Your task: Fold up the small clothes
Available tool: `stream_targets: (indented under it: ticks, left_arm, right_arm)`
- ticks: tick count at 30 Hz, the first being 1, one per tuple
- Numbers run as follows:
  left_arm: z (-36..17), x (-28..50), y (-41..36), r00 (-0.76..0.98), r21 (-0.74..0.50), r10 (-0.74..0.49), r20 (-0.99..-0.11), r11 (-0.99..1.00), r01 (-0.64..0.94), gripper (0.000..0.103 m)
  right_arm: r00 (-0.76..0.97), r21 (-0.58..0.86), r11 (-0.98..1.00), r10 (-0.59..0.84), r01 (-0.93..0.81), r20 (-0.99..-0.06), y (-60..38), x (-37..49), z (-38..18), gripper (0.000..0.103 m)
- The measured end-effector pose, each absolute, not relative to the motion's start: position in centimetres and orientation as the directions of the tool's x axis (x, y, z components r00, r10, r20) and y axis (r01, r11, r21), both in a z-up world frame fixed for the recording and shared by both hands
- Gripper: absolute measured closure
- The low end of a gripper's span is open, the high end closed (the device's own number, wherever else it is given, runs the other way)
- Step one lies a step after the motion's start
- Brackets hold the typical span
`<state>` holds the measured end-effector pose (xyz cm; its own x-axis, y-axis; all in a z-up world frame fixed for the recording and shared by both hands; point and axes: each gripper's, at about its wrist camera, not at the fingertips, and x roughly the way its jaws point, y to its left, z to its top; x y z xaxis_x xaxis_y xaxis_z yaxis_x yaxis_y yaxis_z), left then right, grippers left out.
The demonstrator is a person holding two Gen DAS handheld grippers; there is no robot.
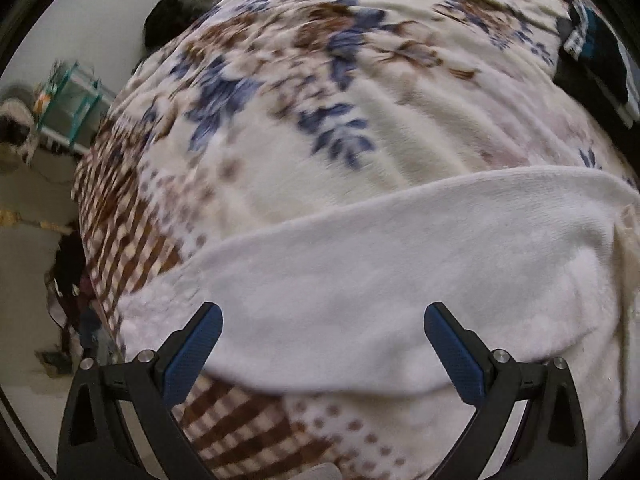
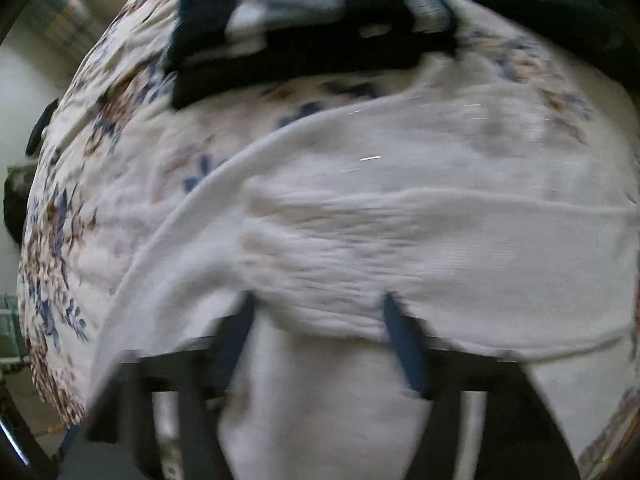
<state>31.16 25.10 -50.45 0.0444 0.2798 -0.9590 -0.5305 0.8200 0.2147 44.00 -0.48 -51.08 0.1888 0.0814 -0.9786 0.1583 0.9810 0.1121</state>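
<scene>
A white fleecy garment [image 1: 400, 280] lies flat on a floral blanket [image 1: 320, 100] on a bed. My left gripper [image 1: 322, 320] is open just above the garment's near edge, its blue pads [image 1: 192, 356] spread wide and empty. In the right wrist view the same white garment [image 2: 400, 220] fills the middle, with a ribbed gathered band [image 2: 320, 260] toward me. My right gripper [image 2: 320, 312] has its jaws apart, and the garment's near edge bunches between the blue fingers [image 2: 400, 340]. The view is blurred by motion.
A folded dark and light striped garment [image 2: 312, 20] lies at the far side of the blanket, also at the right in the left wrist view [image 1: 592, 52]. The bed's left edge drops to the floor, with a teal rack [image 1: 68, 96] and clutter beyond.
</scene>
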Motion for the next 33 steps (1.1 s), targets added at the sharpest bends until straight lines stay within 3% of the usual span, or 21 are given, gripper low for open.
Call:
stream_targets:
  ticks: [2,5,9,14,19,21,22,23,25,30,33]
  left_arm:
    - [-50.3,29.3,26.3,0.024,0.189,0.246,-0.969,0.800,-0.569,0.000]
    - [-50.6,25.9,28.6,-0.004,0.136,0.178,-0.984,0.740,-0.658,0.000]
    - [-52.4,21.5,32.5,0.005,0.012,0.028,-1.000,0.589,-0.808,0.000]
    - [-57.5,16.7,37.7,0.189,-0.225,-0.183,-0.965,0.203,-0.953,0.000]
    - [-59.3,14.1,40.8,0.333,-0.326,-0.166,-0.928,-0.071,-0.943,0.002]
    - [-58.9,14.0,42.0,0.332,-0.322,-0.109,-0.937,-0.103,-0.941,0.016]
    - [-58.5,14.2,42.4,0.324,-0.315,-0.082,-0.943,-0.101,-0.944,0.038]
    - [-57.8,14.7,43.0,0.303,-0.300,-0.040,-0.952,-0.073,-0.951,0.068]
    - [-56.4,16.3,43.2,0.260,-0.260,0.025,-0.965,0.008,-0.966,0.091]
    - [-50.9,23.5,39.7,0.224,-0.082,0.284,-0.932,0.436,-0.896,0.093]
    - [-48.0,27.6,35.5,0.321,-0.065,0.313,-0.894,0.619,-0.783,0.093]
  right_arm:
    - [0.187,0.036,0.979,-0.003,0.200,-0.982,-3.1,43.0,-49.5,0.026]
    - [0.160,-0.047,0.968,-0.088,0.245,-0.983,-6.7,41.6,-48.1,0.012]
    - [0.121,-0.083,0.957,-0.120,0.276,-0.985,-9.7,39.7,-48.0,0.011]
    - [0.106,-0.131,0.957,-0.163,0.258,-0.981,-10.6,37.6,-48.8,0.011]
    - [0.091,-0.124,0.945,-0.158,0.304,-0.983,-10.7,36.3,-49.3,0.011]
    - [0.094,-0.132,0.939,-0.169,0.317,-0.981,-11.1,35.9,-49.2,0.011]
    - [0.092,-0.142,0.935,-0.181,0.324,-0.979,-11.3,35.8,-49.2,0.011]
    - [0.085,-0.158,0.930,-0.196,0.332,-0.977,-11.6,35.7,-49.3,0.011]
    - [0.064,-0.188,0.920,-0.223,0.345,-0.973,-12.3,35.7,-49.5,0.011]
    - [0.073,-0.238,0.909,-0.278,0.343,-0.958,-14.8,36.0,-49.9,0.011]
    - [0.065,-0.221,0.918,-0.256,0.330,-0.965,-16.5,36.2,-50.1,0.011]
